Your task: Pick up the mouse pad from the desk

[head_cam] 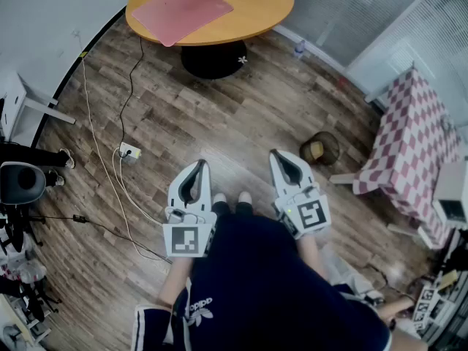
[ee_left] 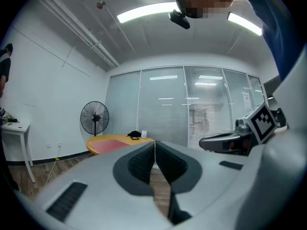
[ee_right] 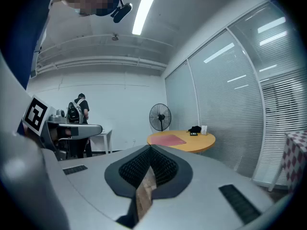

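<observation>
Pink mouse pad (head_cam: 181, 11) lies flat on the left half of the round desk (head_cam: 256, 9) at the top of the frame, well apart from the person standing on the wood floor below. At lower centre, the left gripper (head_cam: 201, 167) is pinched closed on nothing. Just to its right, the right gripper (head_cam: 278, 156) also has its tips together and is empty. The pickup looks barely begun. The next move likely calls for walking up to the desk, parting the jaws and catching the pad's edge.

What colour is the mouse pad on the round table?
Pink. The mouse pad shows best in the head view.
</observation>
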Action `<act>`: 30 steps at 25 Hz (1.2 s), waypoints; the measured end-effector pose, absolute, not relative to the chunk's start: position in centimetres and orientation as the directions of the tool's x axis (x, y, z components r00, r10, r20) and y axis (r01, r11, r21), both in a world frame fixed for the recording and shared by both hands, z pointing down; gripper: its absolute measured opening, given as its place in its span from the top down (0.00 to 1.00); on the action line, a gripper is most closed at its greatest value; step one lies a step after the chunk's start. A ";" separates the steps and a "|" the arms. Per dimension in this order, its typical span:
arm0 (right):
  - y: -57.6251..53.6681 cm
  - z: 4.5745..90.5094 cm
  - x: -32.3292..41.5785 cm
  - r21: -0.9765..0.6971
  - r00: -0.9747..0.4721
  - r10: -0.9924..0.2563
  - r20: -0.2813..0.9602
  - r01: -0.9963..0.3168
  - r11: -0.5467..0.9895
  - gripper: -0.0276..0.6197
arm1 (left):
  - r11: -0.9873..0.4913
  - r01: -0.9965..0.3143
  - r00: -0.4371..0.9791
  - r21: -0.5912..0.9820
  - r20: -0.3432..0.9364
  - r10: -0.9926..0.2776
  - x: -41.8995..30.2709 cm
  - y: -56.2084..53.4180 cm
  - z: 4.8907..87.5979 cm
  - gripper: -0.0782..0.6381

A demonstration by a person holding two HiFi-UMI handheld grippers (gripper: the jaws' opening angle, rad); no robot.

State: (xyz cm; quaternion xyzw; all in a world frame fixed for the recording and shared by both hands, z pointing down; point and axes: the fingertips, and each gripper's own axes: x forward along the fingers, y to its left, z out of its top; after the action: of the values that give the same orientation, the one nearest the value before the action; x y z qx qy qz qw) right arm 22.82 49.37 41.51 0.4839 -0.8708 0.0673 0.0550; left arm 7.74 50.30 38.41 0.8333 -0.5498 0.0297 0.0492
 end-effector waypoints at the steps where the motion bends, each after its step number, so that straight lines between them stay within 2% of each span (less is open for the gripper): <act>1: 49.2 41.4 22.9 -0.060 -0.526 -0.836 0.155 -0.850 0.523 0.95 | -0.391 -0.919 0.393 0.044 0.104 -0.914 7.8 50.2 38.4 0.88; 16: 48.3 41.9 24.0 -0.067 -0.591 -0.794 0.142 -0.806 0.588 0.95 | -0.364 -0.931 0.365 0.029 0.100 -0.926 10.2 49.9 39.7 0.88; 26: 47.5 42.5 23.6 -0.083 -0.636 -0.763 0.116 -0.772 0.630 0.95 | -0.310 -0.950 0.312 0.040 0.089 -0.946 9.0 48.6 39.9 0.88; 30: 45.6 43.3 23.0 -0.079 -0.632 -0.760 0.151 -0.774 0.628 0.95 | -0.288 -0.956 0.293 0.062 0.077 -0.953 8.2 47.2 40.1 0.88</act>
State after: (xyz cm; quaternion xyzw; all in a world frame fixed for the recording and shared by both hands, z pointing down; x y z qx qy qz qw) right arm 23.01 45.57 43.35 0.4256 -0.9009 0.0682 0.0516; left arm 8.16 47.20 40.10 0.8025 -0.5946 0.0126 0.0477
